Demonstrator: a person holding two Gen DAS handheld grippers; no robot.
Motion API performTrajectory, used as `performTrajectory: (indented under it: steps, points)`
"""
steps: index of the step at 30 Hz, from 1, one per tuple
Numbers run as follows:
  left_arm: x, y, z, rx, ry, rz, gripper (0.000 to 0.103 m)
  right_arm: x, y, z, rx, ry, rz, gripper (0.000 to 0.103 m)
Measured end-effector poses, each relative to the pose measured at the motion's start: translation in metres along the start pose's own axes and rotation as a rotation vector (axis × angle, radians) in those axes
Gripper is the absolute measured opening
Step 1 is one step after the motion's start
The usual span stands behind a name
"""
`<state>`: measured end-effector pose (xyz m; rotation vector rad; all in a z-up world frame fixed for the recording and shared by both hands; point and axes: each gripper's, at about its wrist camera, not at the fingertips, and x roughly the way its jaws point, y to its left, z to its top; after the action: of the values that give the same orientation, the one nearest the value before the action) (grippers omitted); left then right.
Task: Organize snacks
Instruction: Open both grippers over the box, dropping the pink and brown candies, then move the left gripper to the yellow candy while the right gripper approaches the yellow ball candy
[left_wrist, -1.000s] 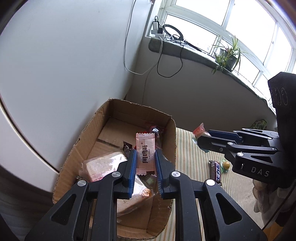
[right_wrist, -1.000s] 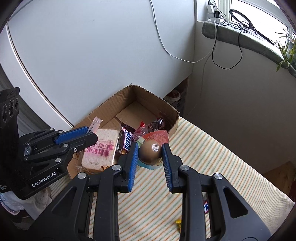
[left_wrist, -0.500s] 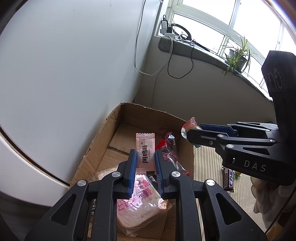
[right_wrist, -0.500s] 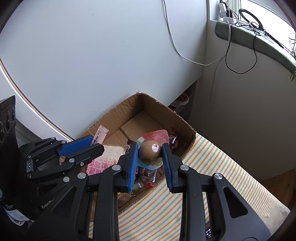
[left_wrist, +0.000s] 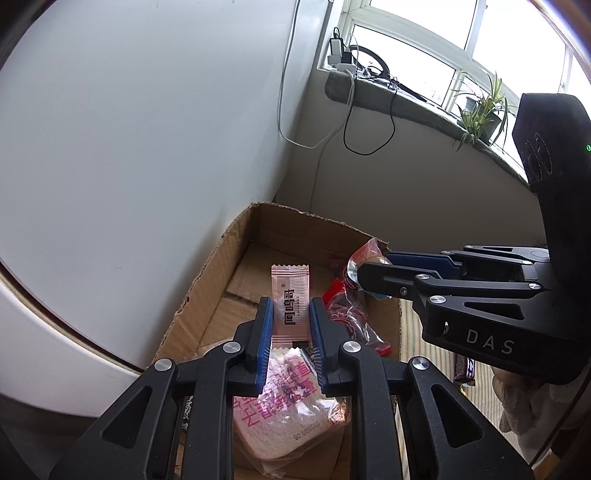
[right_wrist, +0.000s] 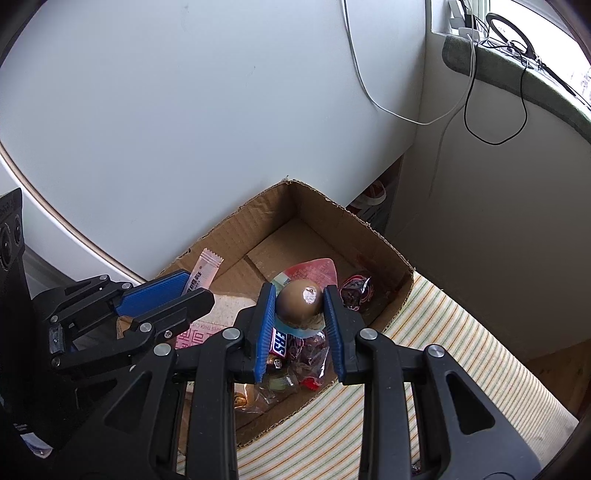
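Both loads have been carried in over the box (right_wrist: 373, 236) within the last second: the sachet (left_wrist: 290, 301) is gripped by the left tool (left_wrist: 290, 314), the egg (right_wrist: 299, 304) by the right tool (right_wrist: 300, 310) at its 3 o'clock, so release is judged next.

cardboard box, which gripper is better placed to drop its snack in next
Either could, with a slight edge to the left gripper: its pink sachet hangs over the middle of the cardboard box. The right gripper holds its packaged egg nearer the box's near-right wall.
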<state>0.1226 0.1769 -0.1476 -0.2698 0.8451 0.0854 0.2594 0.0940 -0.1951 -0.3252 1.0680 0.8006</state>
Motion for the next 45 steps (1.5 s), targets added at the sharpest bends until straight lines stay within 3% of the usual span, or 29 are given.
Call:
performTrajectory:
  steps: [5, 8, 10, 28, 38, 45]
  points:
    - [-0.001, 0.0, 0.0, -0.004, -0.002, -0.002, 0.019, 0.001, -0.002, 0.0, -0.001, 0.013, 0.0, 0.029]
    - [0.0, -0.001, -0.001, 0.002, 0.0, 0.001, 0.021, -0.003, -0.003, 0.0, 0.006, -0.008, -0.008, 0.051]
    - [0.0, -0.001, 0.0, 0.002, -0.002, 0.002, 0.038, -0.006, -0.004, 0.001, 0.012, -0.018, -0.01, 0.058]
    - [-0.019, -0.015, -0.003, 0.015, -0.03, 0.005, 0.045, -0.051, -0.03, -0.018, 0.056, -0.053, -0.046, 0.063]
    - [-0.036, -0.038, -0.013, 0.024, -0.04, -0.042, 0.045, -0.126, -0.084, -0.067, 0.17, -0.119, -0.095, 0.063]
    - [-0.037, -0.066, -0.026, 0.052, -0.025, -0.083, 0.045, -0.159, -0.13, -0.118, 0.271, -0.112, -0.156, 0.063]
